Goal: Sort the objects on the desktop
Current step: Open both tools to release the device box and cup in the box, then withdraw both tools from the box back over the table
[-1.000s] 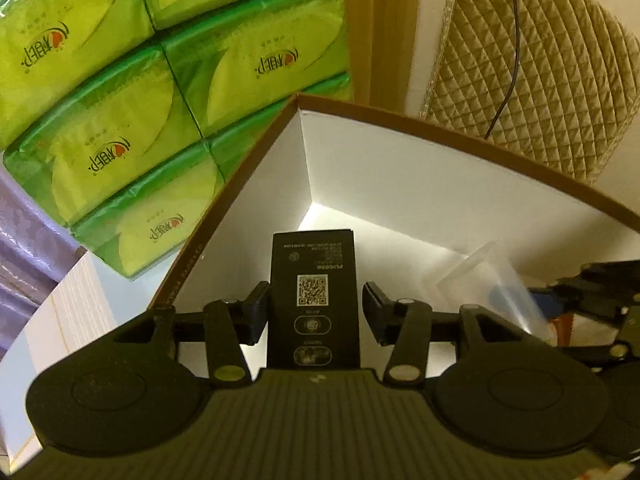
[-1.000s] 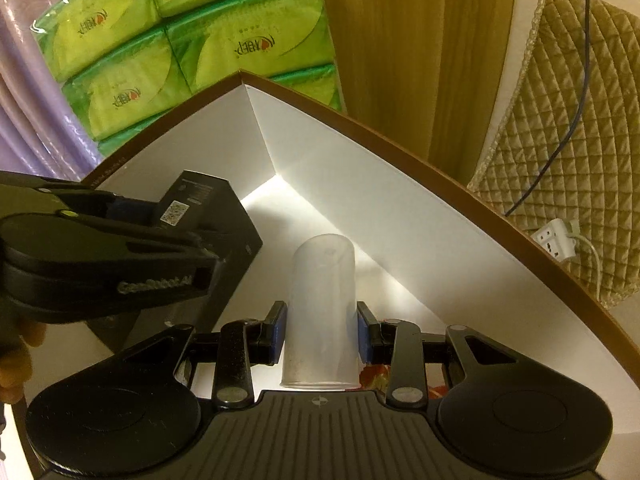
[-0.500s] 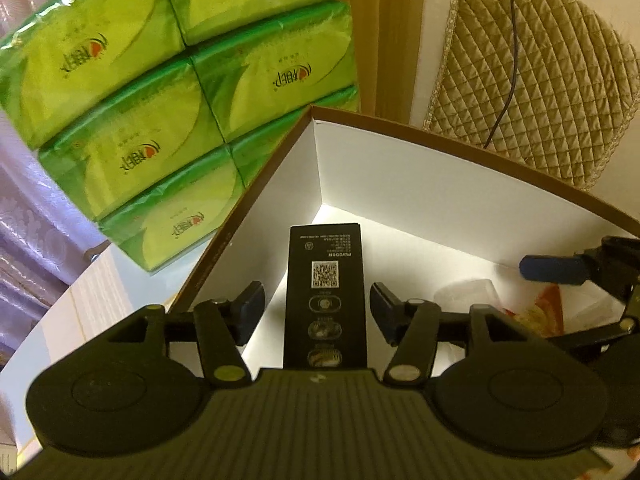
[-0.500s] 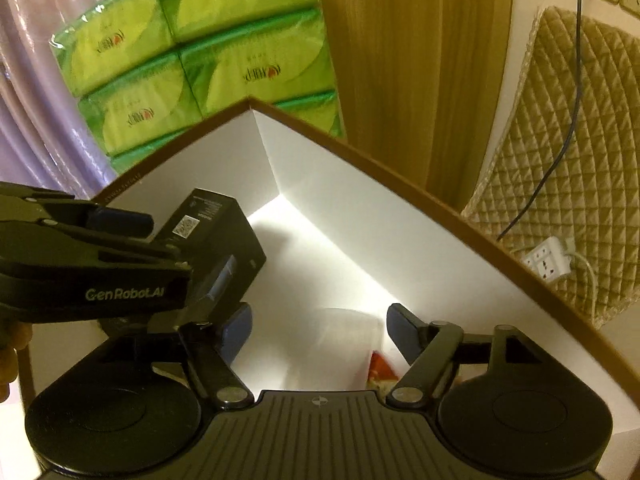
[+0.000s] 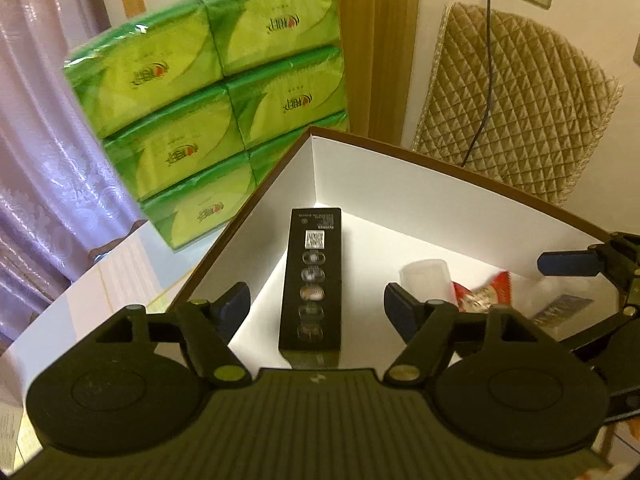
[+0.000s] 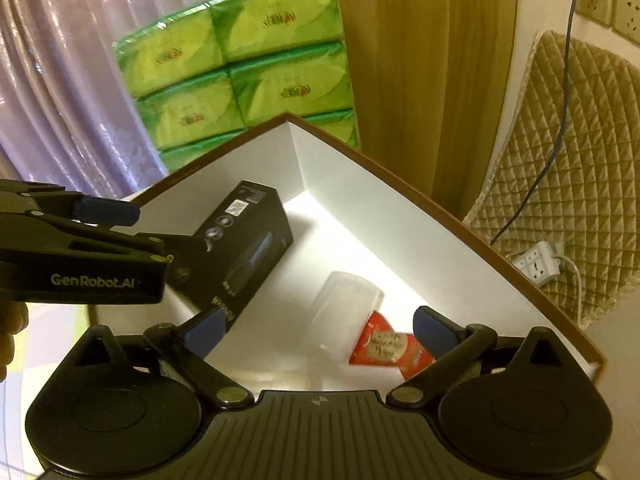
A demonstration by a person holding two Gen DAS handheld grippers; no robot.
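Observation:
A long black box (image 5: 313, 276) with a QR code lies inside the white, brown-rimmed box (image 5: 440, 196), free of my left gripper (image 5: 317, 304), which hangs open above it. In the right wrist view the black box (image 6: 244, 248) leans along the left wall of the white box (image 6: 360, 184). A clear plastic cup (image 6: 346, 312) lies on its side on the floor beside a red packet (image 6: 386, 346). My right gripper (image 6: 318, 330) is open above them, holding nothing. The cup (image 5: 426, 280) and the red packet (image 5: 486, 292) also show in the left wrist view.
A stack of green tissue packs (image 5: 224, 120) stands behind the box's far corner. A purple curtain (image 5: 44, 140) hangs at left, and a quilted tan cover (image 5: 520, 112) with a cable and a power strip (image 6: 538, 262) is at right. A small dark card (image 5: 562, 308) lies in the box.
Both grippers opened and drew back upward. The left one let go of the black box, the right one released the clear cup, which now lies on its side in the box.

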